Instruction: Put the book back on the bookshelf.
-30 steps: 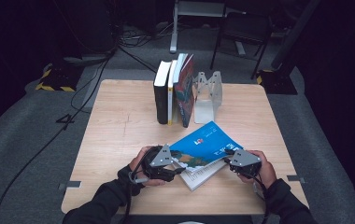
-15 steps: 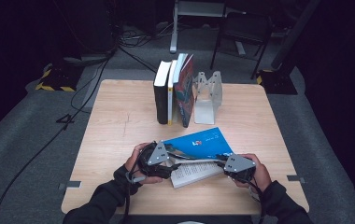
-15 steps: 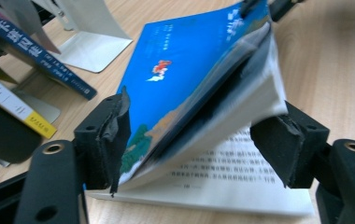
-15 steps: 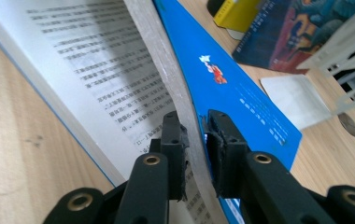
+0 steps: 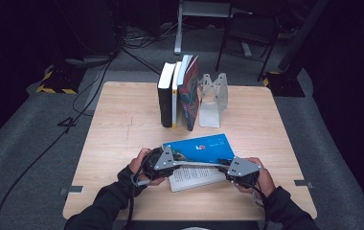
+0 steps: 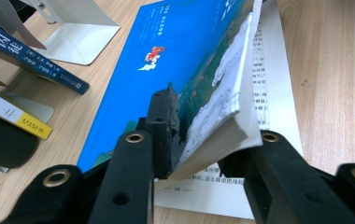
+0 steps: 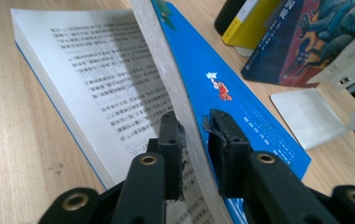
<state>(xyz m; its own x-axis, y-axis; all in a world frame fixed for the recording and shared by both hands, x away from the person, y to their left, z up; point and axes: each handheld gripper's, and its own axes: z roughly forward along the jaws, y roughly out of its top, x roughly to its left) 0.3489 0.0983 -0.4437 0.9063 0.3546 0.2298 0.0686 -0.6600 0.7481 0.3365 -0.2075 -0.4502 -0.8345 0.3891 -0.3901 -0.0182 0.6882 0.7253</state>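
Fingers, left: our left gripper (image 6: 185, 140) is clamped on the upper block of pages and blue cover of the open book (image 5: 201, 148), at its near-left corner; these jaws have just been closing onto it.
Fingers, right: our right gripper (image 7: 195, 140) pinches the same raised block at its other end, one pad on print, one on cover.
Book's place: between both sets of fingers, its lower pages (image 5: 194, 177) flat on the table (image 5: 122, 124) just under them.
Progress: we judge the book half open; the lifted part stands tilted and is yet to be laid over or shut.
High view adds: beyond our fingertips, upright books (image 5: 177, 93) and a white bookend (image 5: 212, 100) stand well apart.
Gripper views add: printed lines, page edges and the pads' bite, too small from above.
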